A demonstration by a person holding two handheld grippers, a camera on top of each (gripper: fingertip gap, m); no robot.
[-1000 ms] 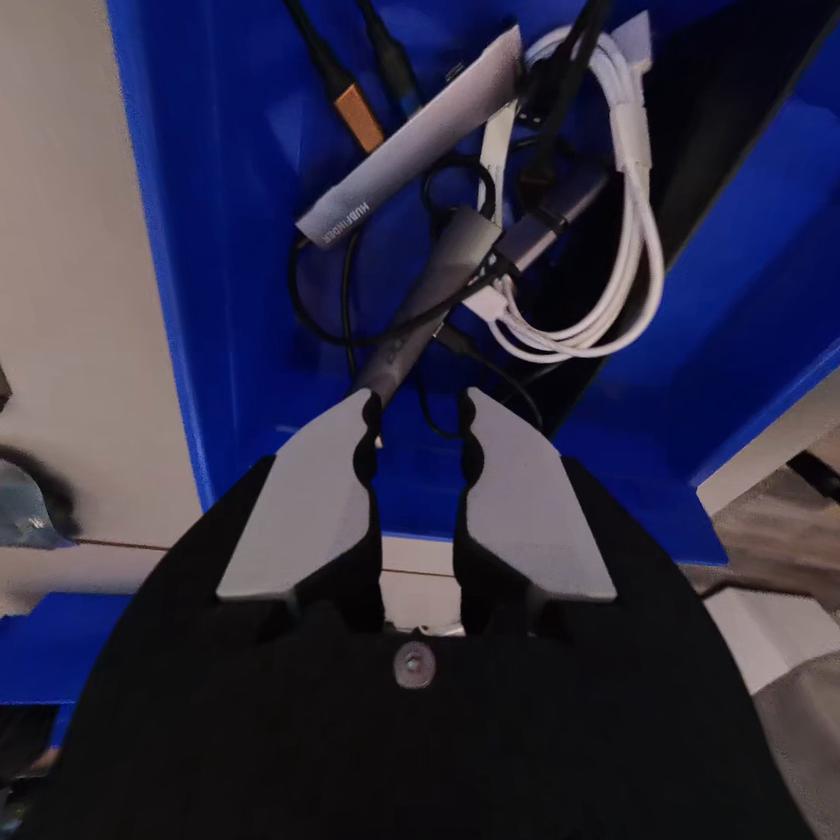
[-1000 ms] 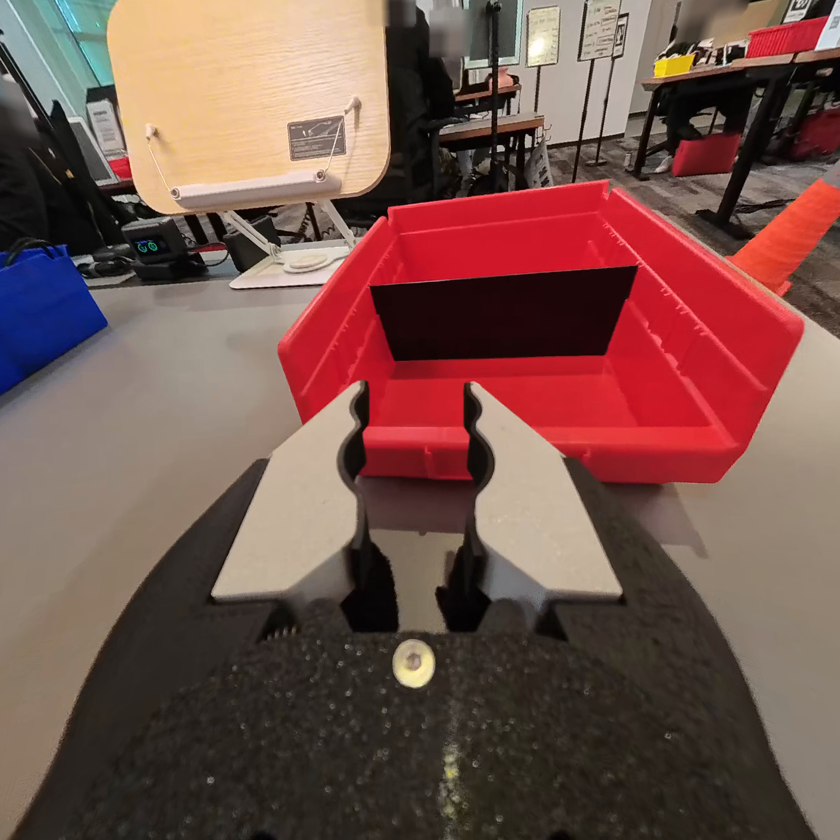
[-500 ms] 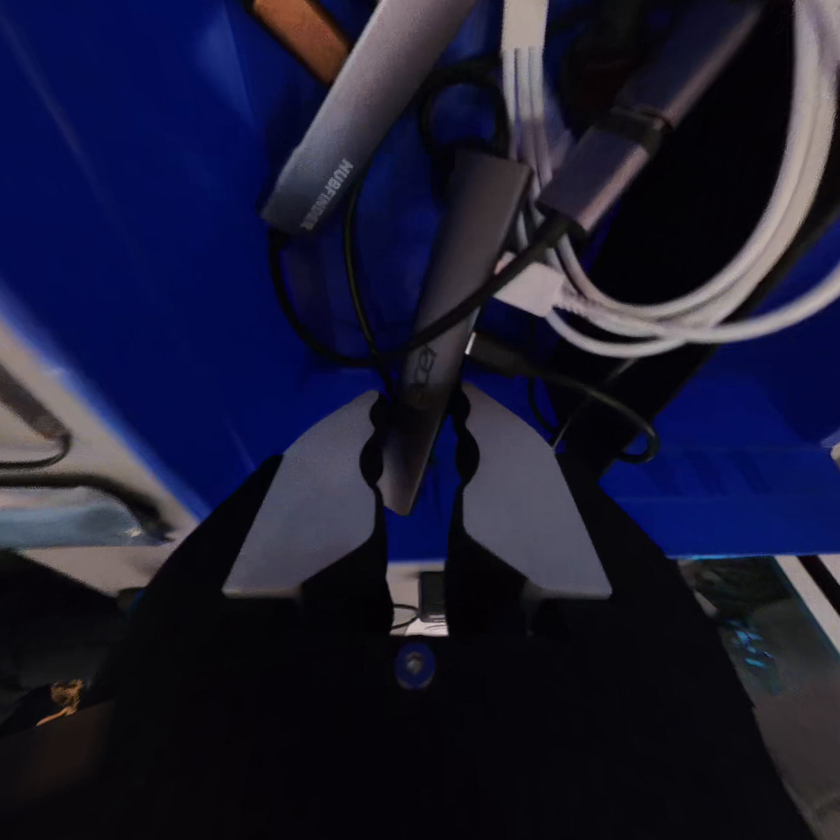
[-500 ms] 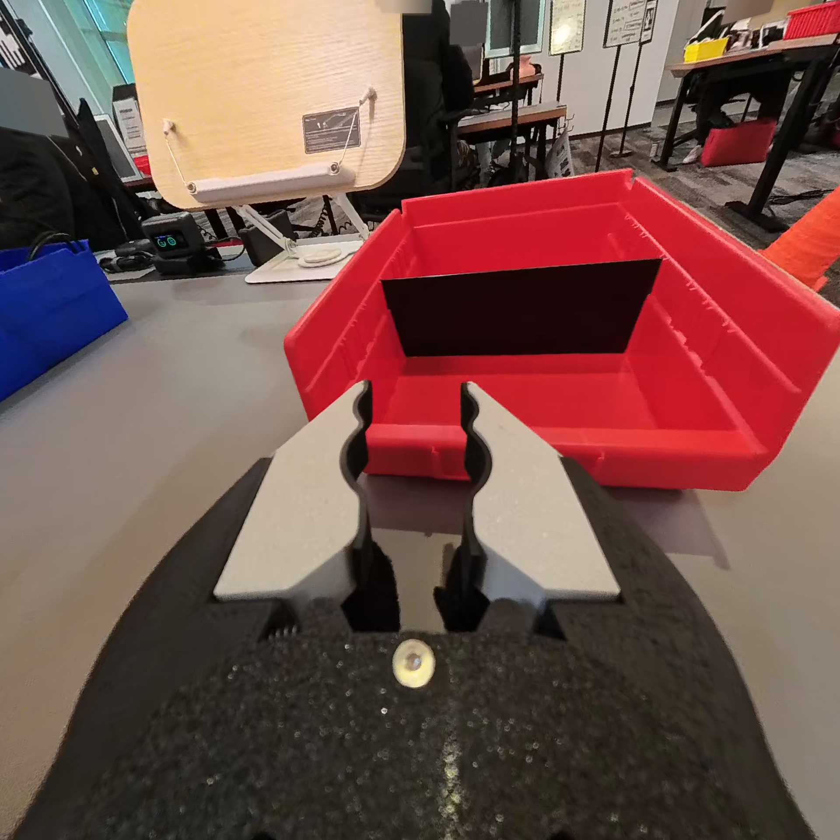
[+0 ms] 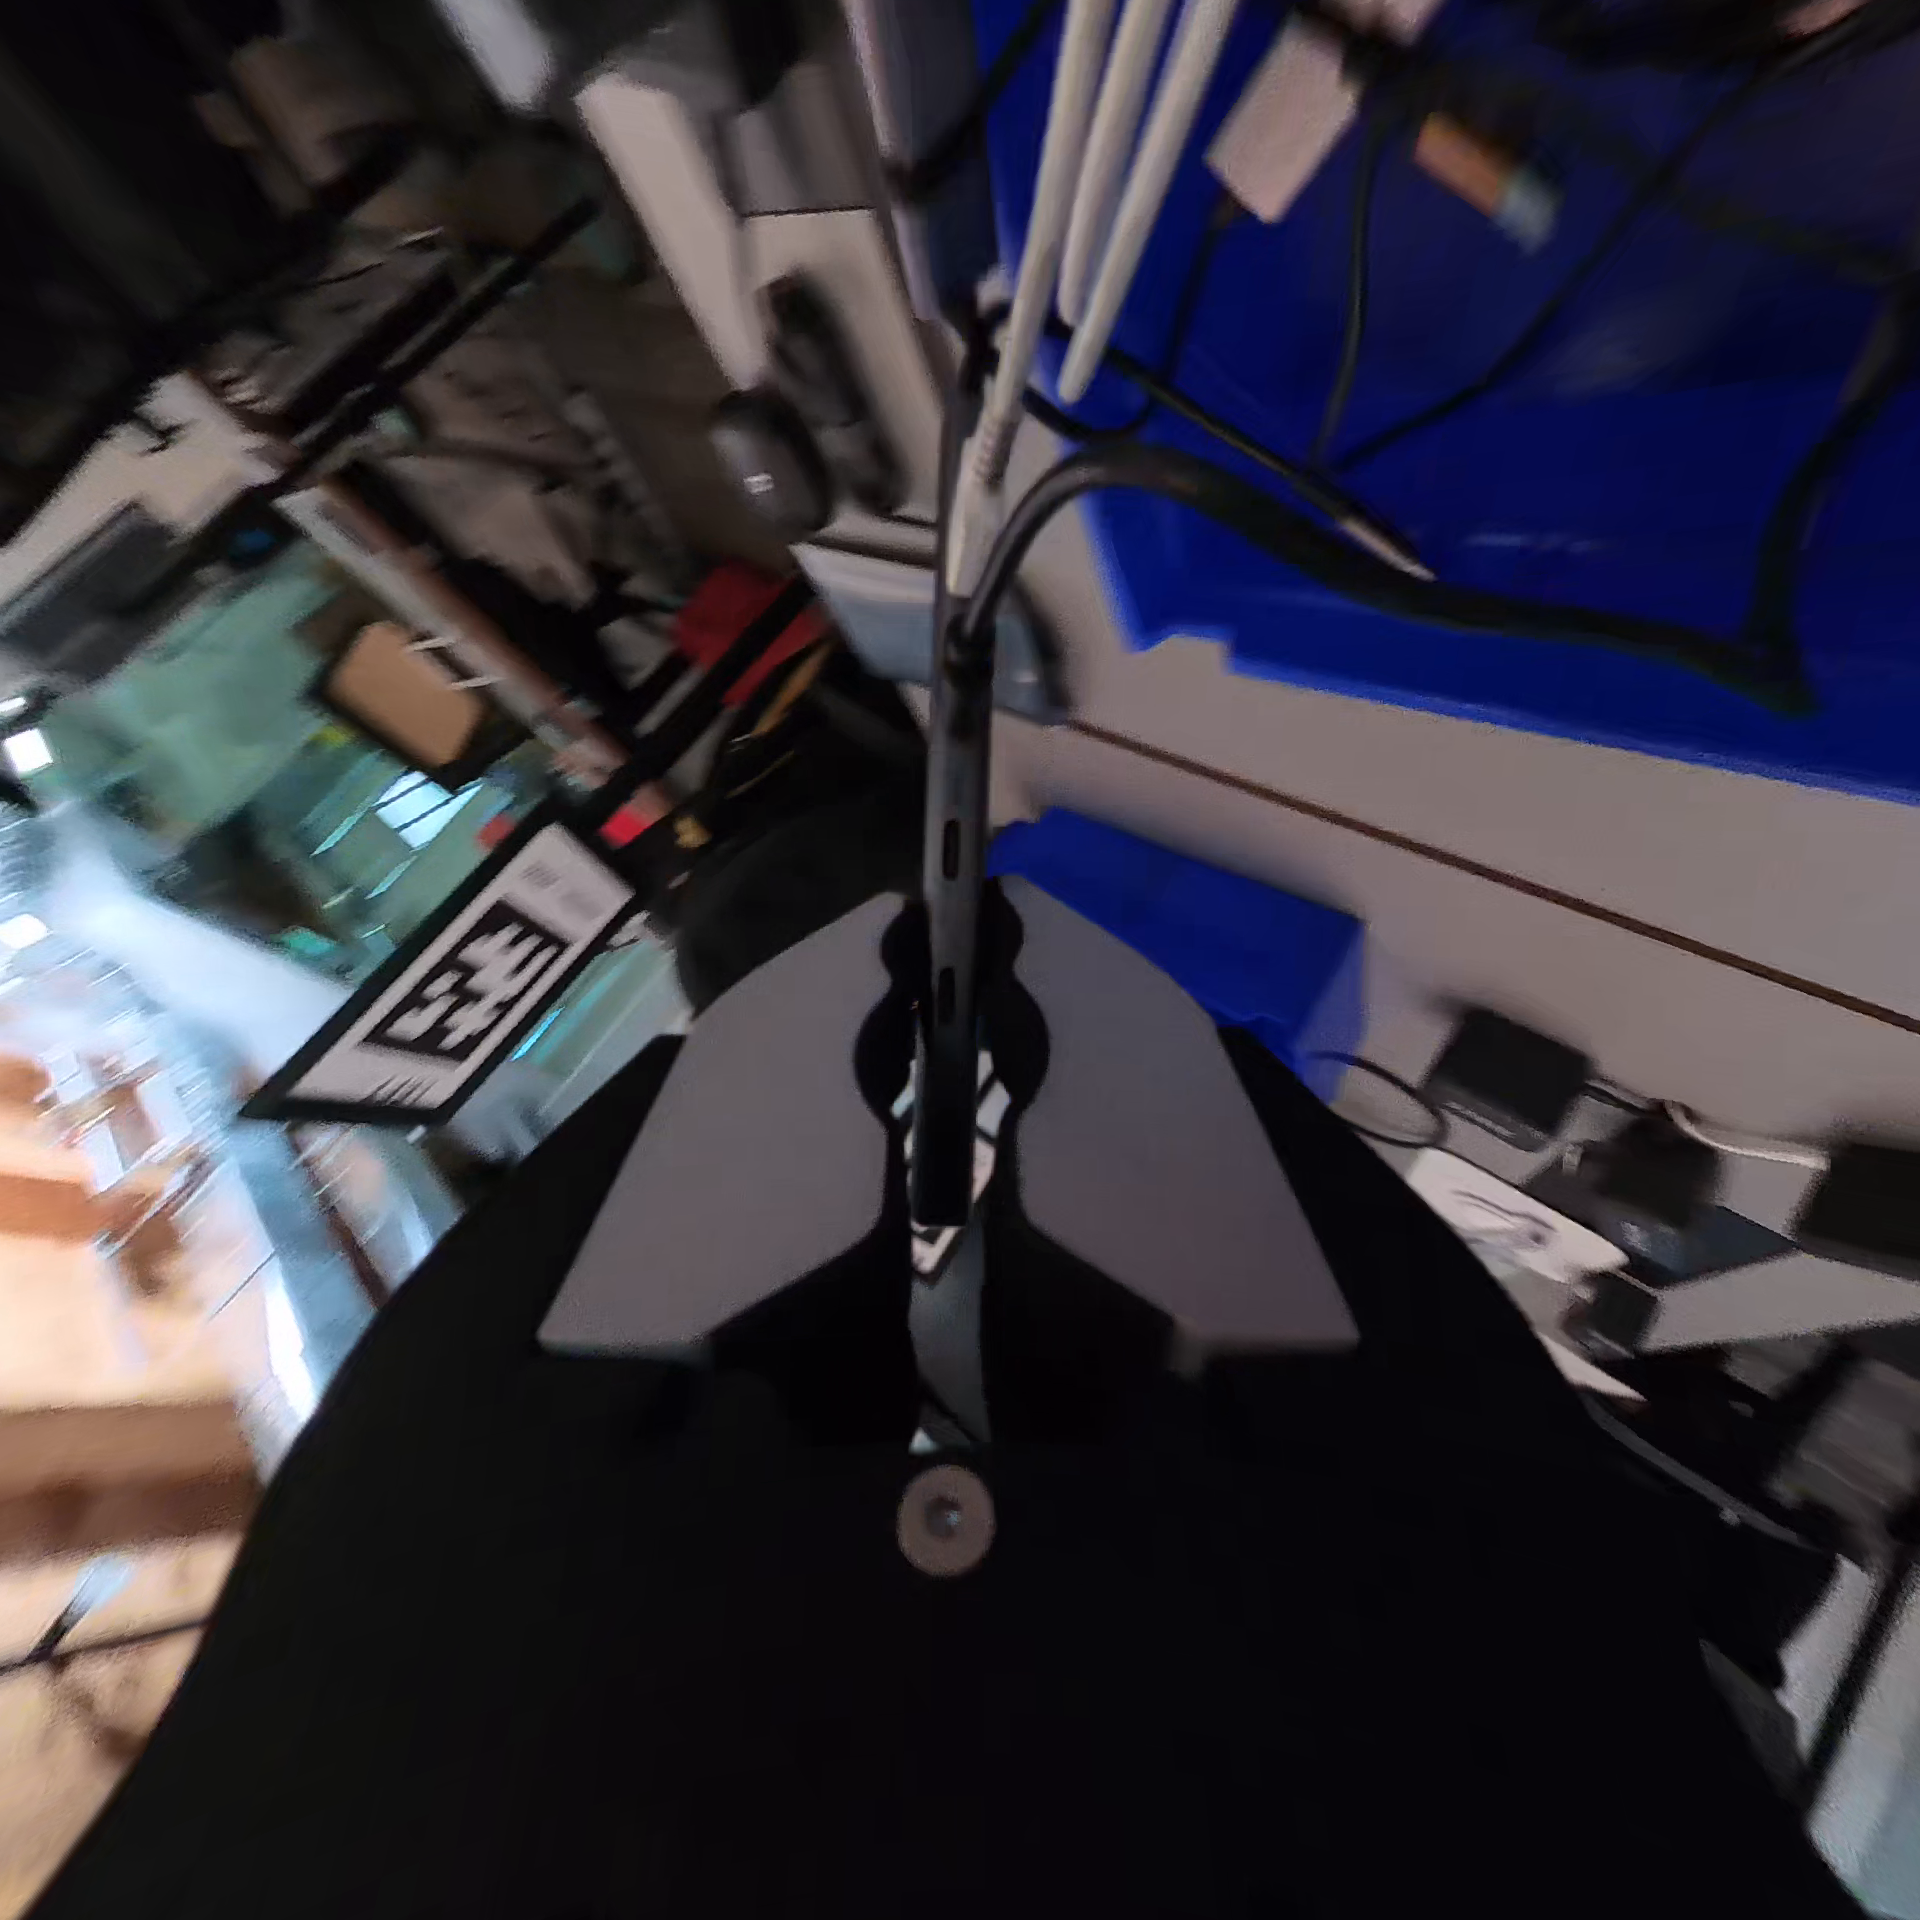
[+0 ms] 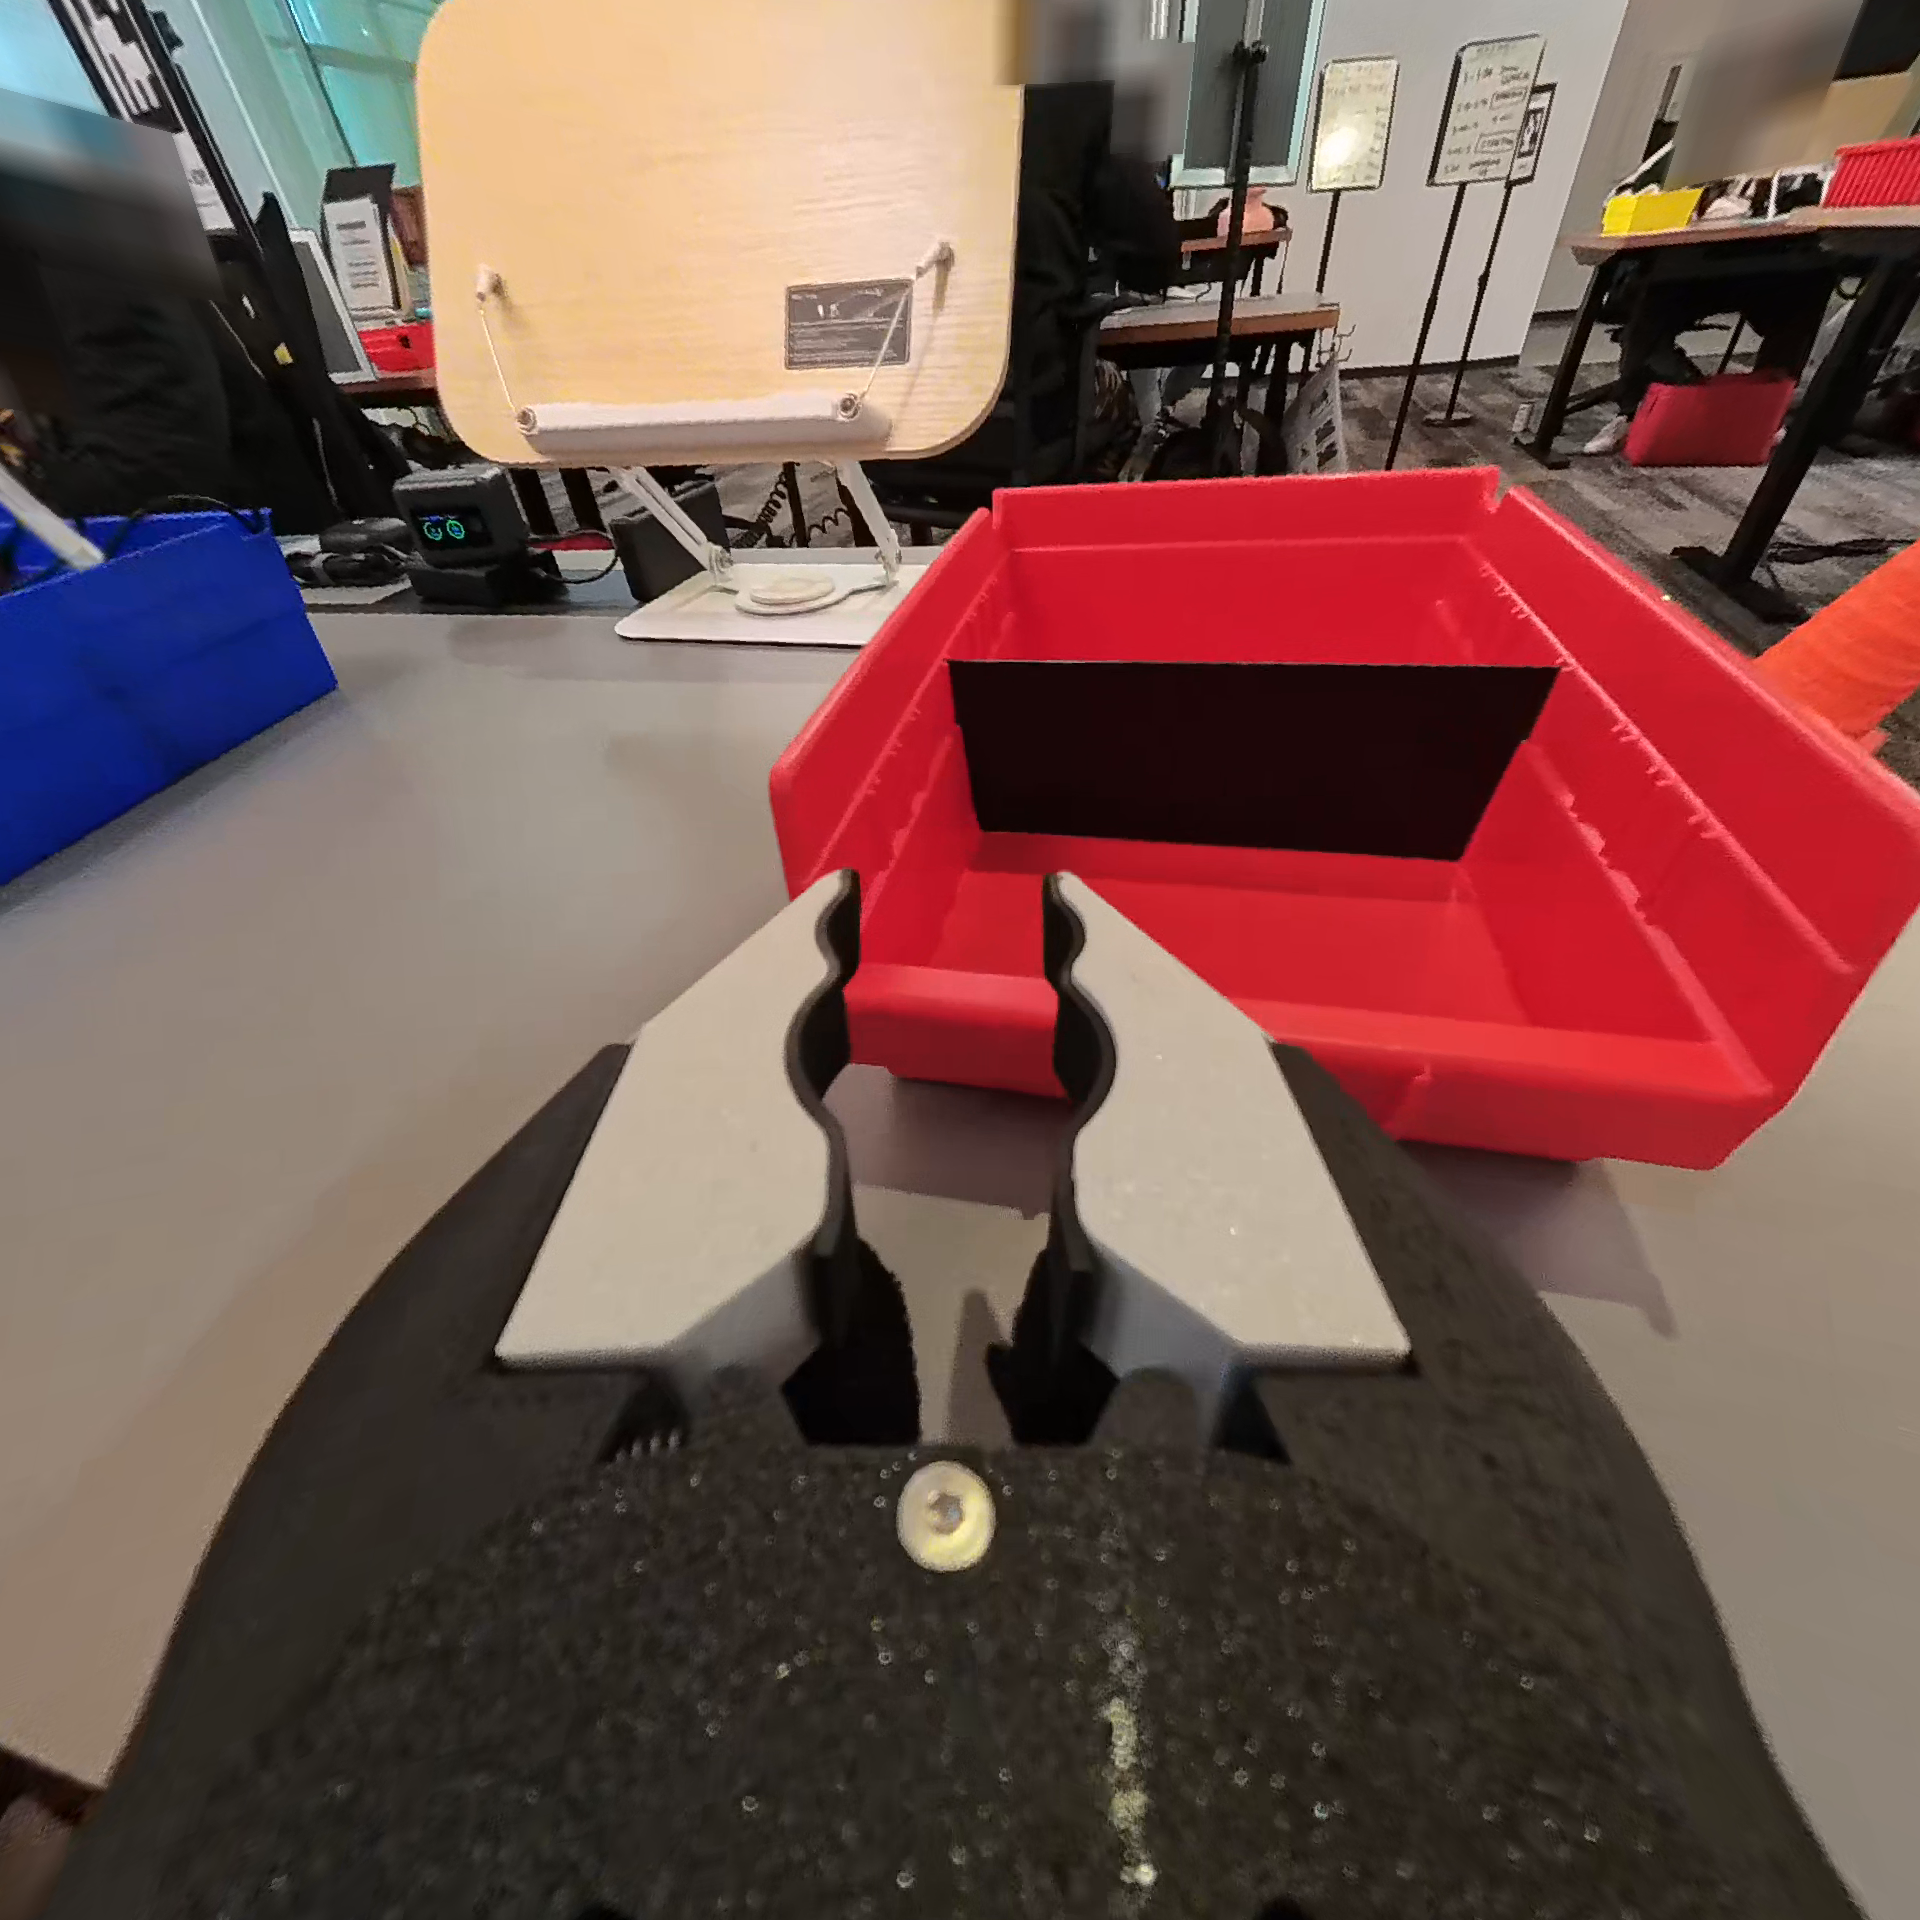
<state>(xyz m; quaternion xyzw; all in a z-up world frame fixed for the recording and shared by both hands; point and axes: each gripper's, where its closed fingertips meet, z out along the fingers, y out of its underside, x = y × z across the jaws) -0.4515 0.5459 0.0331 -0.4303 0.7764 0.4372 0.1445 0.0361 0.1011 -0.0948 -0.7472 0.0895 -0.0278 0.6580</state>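
In the left wrist view my left gripper (image 5: 951, 914) is shut on a slim dark grey hub (image 5: 954, 831), seen edge-on with both pads pressed on its flat sides. The hub is lifted away from the blue bin (image 5: 1558, 364). Its black cable (image 5: 1195, 478) trails back into the bin, and white cables (image 5: 1091, 208) hang by its far end. In the right wrist view my right gripper (image 6: 951, 894) is open with nothing between its fingers. It hovers over the grey table (image 6: 416, 831), just before the front wall of the red bin (image 6: 1662, 727).
The red bin has a black divider (image 6: 1247, 758) across its middle. The blue bin (image 6: 135, 665) stands at the table's left. A wooden board on a white stand (image 6: 707, 229) is behind the red bin. An orange cone (image 6: 1849, 655) is at the right edge.
My left gripper closed on the grey hub inside the blue bin and lifted it out, swinging away from the bin. My right gripper narrowed slightly and drifted a little left of the red bin.
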